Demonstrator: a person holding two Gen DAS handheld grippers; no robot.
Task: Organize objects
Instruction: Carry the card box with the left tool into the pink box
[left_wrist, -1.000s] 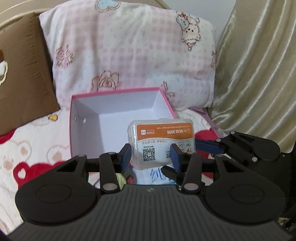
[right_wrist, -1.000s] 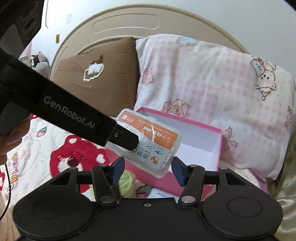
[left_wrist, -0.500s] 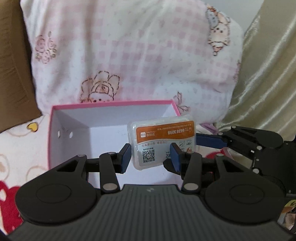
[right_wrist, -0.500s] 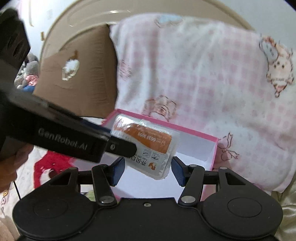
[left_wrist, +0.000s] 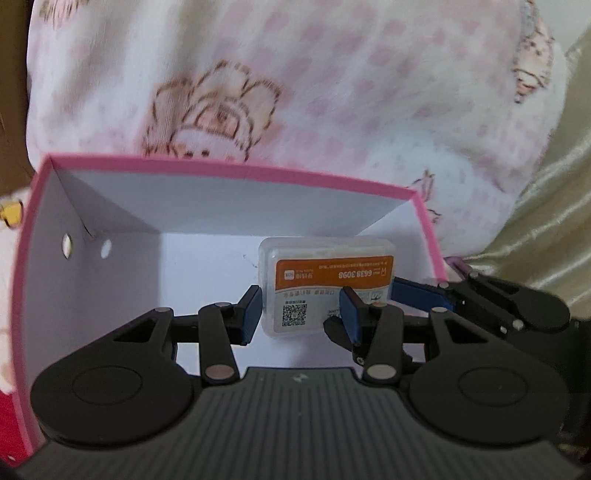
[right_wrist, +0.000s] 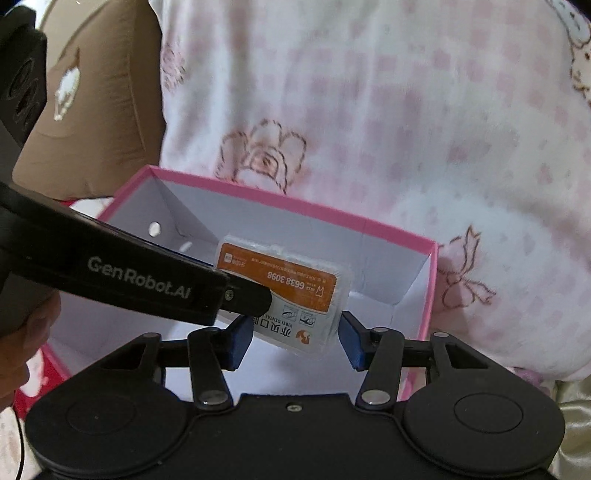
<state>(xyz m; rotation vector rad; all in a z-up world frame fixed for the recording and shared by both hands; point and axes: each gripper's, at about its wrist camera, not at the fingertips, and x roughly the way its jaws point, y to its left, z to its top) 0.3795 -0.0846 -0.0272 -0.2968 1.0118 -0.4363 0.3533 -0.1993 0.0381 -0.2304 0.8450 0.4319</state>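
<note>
Over the last second the clear plastic dental-floss case with orange label (left_wrist: 327, 286) has travelled from in front of the pink-rimmed white cardboard box (left_wrist: 236, 173) to over its floor, clamped in the left tongs (left_wrist: 301, 312). Right tongs (right_wrist: 295, 338) are closing with the case's corner between them, contact unclear; release into the box probably follows.

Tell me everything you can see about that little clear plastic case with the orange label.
The clear plastic case is a flat, rounded-corner rectangle, see-through at its rim. Its label has an orange band with white digits above a white part with a QR code and small pictures, all upside down in both views. It hangs tilted over the open pink box, held in the left gripper. The right gripper is closing around its lower edge.
</note>
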